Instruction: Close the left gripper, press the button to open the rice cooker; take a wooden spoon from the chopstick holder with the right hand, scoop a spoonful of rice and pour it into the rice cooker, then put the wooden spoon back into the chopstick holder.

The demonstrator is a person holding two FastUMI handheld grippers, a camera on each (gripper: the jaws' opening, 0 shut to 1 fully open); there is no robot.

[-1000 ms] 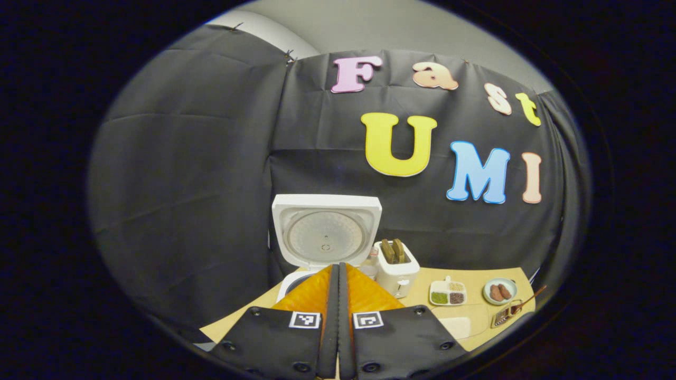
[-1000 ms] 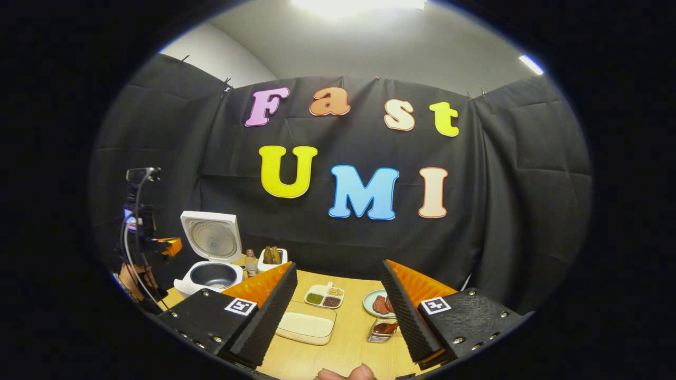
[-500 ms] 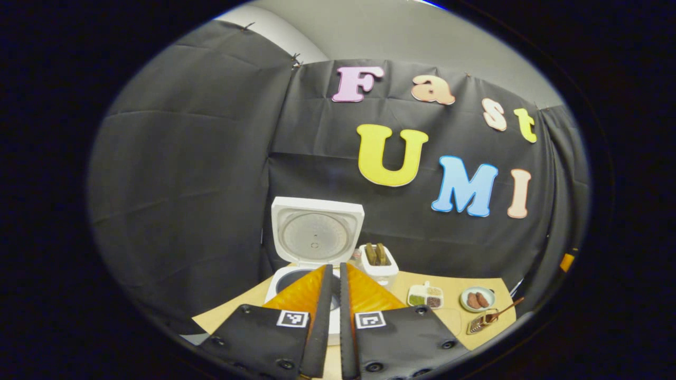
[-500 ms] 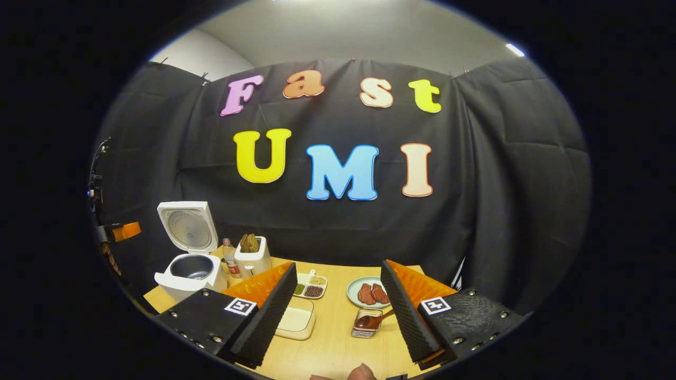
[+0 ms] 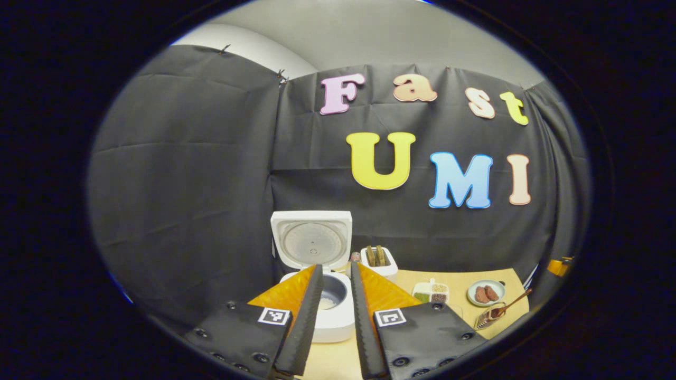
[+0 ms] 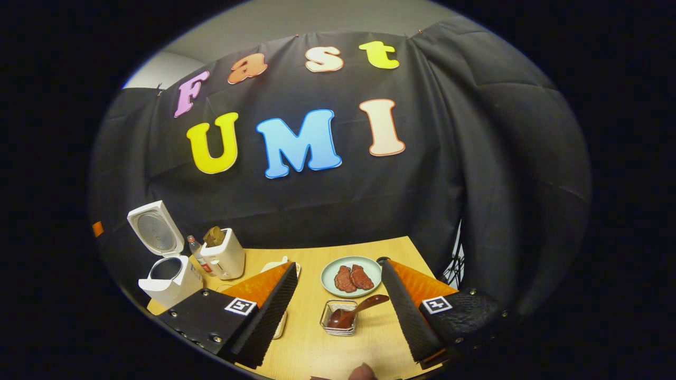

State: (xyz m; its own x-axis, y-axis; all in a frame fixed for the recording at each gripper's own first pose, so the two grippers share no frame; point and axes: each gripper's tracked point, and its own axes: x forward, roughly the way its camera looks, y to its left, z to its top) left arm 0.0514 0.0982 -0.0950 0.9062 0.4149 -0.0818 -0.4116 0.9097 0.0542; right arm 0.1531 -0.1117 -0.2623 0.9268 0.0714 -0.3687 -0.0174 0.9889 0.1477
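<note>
rice cooker [image 5: 322, 295] lid up — right claw [image 6: 338, 295] open, above wooden spoon [image 6: 354, 315]

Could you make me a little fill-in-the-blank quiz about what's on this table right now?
1. The rice cooker has its lid standing ____.
2. The wooden spoon rests in the wire chopstick holder, between the fingers of the ____ gripper.
3. The round plate holds two pieces of ____.
4. Beside the rice cooker stands a white ____ with bread in its slots.

Missing words: open; right; meat; toaster
</note>
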